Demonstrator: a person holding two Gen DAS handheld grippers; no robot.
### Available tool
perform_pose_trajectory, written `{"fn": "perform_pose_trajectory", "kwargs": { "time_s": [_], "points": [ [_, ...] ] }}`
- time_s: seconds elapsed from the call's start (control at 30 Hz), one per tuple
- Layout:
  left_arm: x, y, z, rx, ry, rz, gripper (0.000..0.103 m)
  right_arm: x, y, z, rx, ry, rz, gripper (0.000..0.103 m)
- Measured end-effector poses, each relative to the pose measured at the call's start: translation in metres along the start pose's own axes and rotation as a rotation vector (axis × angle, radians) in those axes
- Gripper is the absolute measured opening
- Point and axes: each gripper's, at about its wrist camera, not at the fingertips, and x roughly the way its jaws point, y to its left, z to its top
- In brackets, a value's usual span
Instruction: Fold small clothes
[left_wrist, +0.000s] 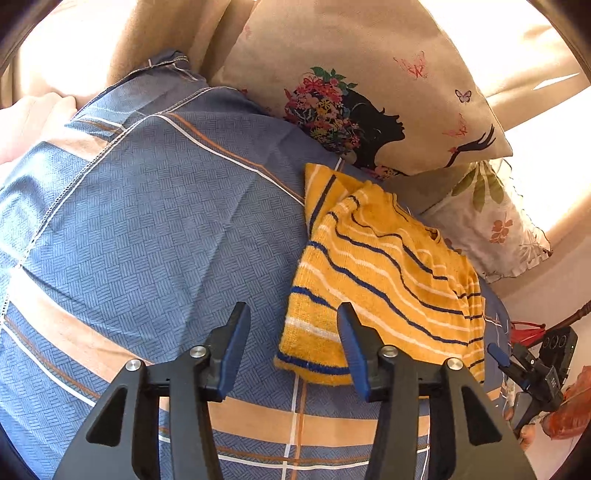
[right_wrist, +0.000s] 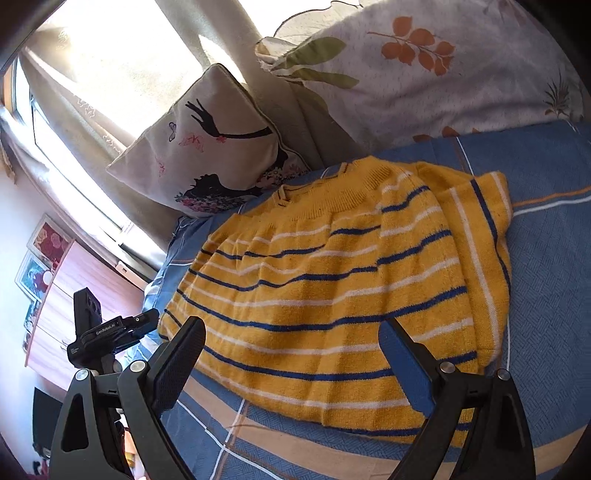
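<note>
A small yellow sweater (left_wrist: 384, 280) with navy and white stripes lies on the blue patterned bedsheet (left_wrist: 155, 206), one sleeve folded across its side. It also shows in the right wrist view (right_wrist: 332, 288), collar toward the pillows. My left gripper (left_wrist: 293, 314) is open and empty, hovering at the sweater's near hem corner. My right gripper (right_wrist: 293, 328) is open wide and empty, just above the sweater's lower hem. The tip of my right gripper also shows at the far right of the left wrist view (left_wrist: 496, 352).
A beige cushion (left_wrist: 369, 92) with a woman's silhouette and a white leaf-print pillow (left_wrist: 491, 225) lean behind the sweater. Sunlit curtains (right_wrist: 122, 74) hang beyond. A wooden cabinet (right_wrist: 77, 295) stands beside the bed.
</note>
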Motion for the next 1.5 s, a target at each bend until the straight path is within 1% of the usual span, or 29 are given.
{"fn": "perform_pose_trajectory", "kwargs": {
  "time_s": [0.1, 0.17, 0.2, 0.23, 0.27, 0.3, 0.33, 0.37, 0.4, 0.43, 0.47, 0.53, 0.57, 0.6, 0.67, 0.73, 0.8, 0.9, 1.0, 1.03, 1.07, 1.1, 1.13, 1.17, 1.23, 1.3, 1.33, 1.43, 1.5],
  "points": [
    [0.008, -0.004, -0.006, 0.003, 0.016, -0.03, 0.048, 0.005, -0.005, 0.003, 0.006, 0.015, -0.031, 0.097],
    [0.009, -0.007, -0.009, 0.01, 0.02, -0.045, 0.048, 0.009, -0.026, 0.005, 0.049, 0.026, -0.053, 0.097],
    [0.009, -0.008, -0.01, 0.011, 0.017, -0.049, 0.049, 0.011, -0.04, 0.006, 0.076, 0.033, -0.08, 0.097],
    [0.008, -0.008, -0.011, 0.009, 0.013, -0.055, 0.049, 0.012, -0.057, 0.007, 0.105, 0.034, -0.114, 0.095],
    [0.007, -0.007, -0.011, 0.002, 0.01, -0.064, 0.049, 0.011, -0.072, 0.008, 0.146, 0.027, -0.098, 0.085],
    [0.006, -0.005, -0.012, -0.01, 0.006, -0.075, 0.051, 0.006, -0.082, 0.009, 0.193, 0.008, -0.068, 0.082],
    [0.005, -0.003, -0.012, -0.025, 0.002, -0.087, 0.053, -0.001, -0.086, 0.011, 0.226, -0.01, -0.06, 0.081],
    [0.004, 0.0, -0.012, -0.041, -0.004, -0.097, 0.055, -0.008, -0.082, 0.013, 0.225, -0.038, -0.088, 0.084],
    [0.004, 0.002, -0.012, -0.056, -0.008, -0.107, 0.055, -0.015, -0.073, 0.016, 0.193, -0.066, -0.155, 0.088],
    [0.004, 0.004, -0.012, -0.069, -0.011, -0.113, 0.056, -0.02, -0.061, 0.02, 0.148, -0.089, -0.199, 0.093],
    [0.005, 0.005, -0.012, -0.079, -0.015, -0.115, 0.056, -0.022, -0.05, 0.023, 0.114, -0.097, -0.192, 0.094],
    [0.008, 0.007, -0.014, -0.095, -0.024, -0.111, 0.057, -0.019, -0.029, 0.031, 0.085, -0.085, -0.125, 0.094],
    [0.011, 0.008, -0.014, -0.103, -0.024, -0.107, 0.06, -0.015, -0.016, 0.035, 0.067, -0.071, -0.093, 0.094],
    [0.014, 0.009, -0.015, -0.114, -0.02, -0.098, 0.064, -0.007, -0.002, 0.038, 0.042, -0.05, -0.065, 0.094],
    [0.02, 0.01, -0.017, -0.138, -0.018, -0.077, 0.066, 0.013, 0.029, 0.044, -0.017, 0.003, -0.026, 0.094],
    [0.023, 0.01, -0.018, -0.146, -0.031, -0.079, 0.067, 0.037, 0.061, 0.047, -0.081, 0.05, 0.009, 0.094],
    [0.024, 0.007, -0.02, -0.162, -0.05, -0.084, 0.073, 0.063, 0.094, 0.049, -0.142, 0.106, 0.042, 0.094],
    [0.03, 0.001, -0.027, -0.215, -0.049, -0.164, 0.083, 0.11, 0.134, 0.051, -0.205, 0.214, 0.079, 0.094],
    [0.038, -0.011, -0.034, -0.213, -0.04, -0.218, 0.083, 0.164, 0.165, 0.054, -0.264, 0.324, 0.054, 0.094],
    [0.039, -0.015, -0.036, -0.204, -0.038, -0.238, 0.081, 0.18, 0.172, 0.055, -0.273, 0.36, 0.037, 0.094],
    [0.042, -0.017, -0.038, -0.208, -0.03, -0.266, 0.062, 0.197, 0.177, 0.056, -0.277, 0.399, 0.018, 0.094],
    [0.046, -0.018, -0.04, -0.216, -0.01, -0.292, 0.04, 0.213, 0.182, 0.056, -0.285, 0.443, -0.011, 0.094],
    [0.05, -0.018, -0.042, -0.225, 0.006, -0.32, 0.034, 0.228, 0.186, 0.056, -0.298, 0.48, -0.049, 0.094],
    [0.051, -0.017, -0.044, -0.238, 0.003, -0.331, 0.031, 0.24, 0.191, 0.056, -0.317, 0.504, -0.086, 0.094],
    [0.049, -0.016, -0.047, -0.243, -0.022, -0.33, 0.03, 0.258, 0.201, 0.052, -0.366, 0.556, -0.143, 0.094],
    [0.048, -0.017, -0.049, -0.242, -0.035, -0.332, 0.03, 0.275, 0.209, 0.049, -0.39, 0.603, -0.164, 0.096],
    [0.047, -0.018, -0.049, -0.238, -0.04, -0.329, 0.03, 0.282, 0.213, 0.047, -0.398, 0.623, -0.189, 0.099],
    [0.044, -0.021, -0.051, -0.238, -0.05, -0.323, 0.03, 0.303, 0.218, 0.042, -0.437, 0.644, -0.298, 0.099],
    [0.04, -0.021, -0.053, -0.235, -0.053, -0.314, 0.027, 0.314, 0.225, 0.034, -0.505, 0.661, -0.367, 0.099]
  ]
}}
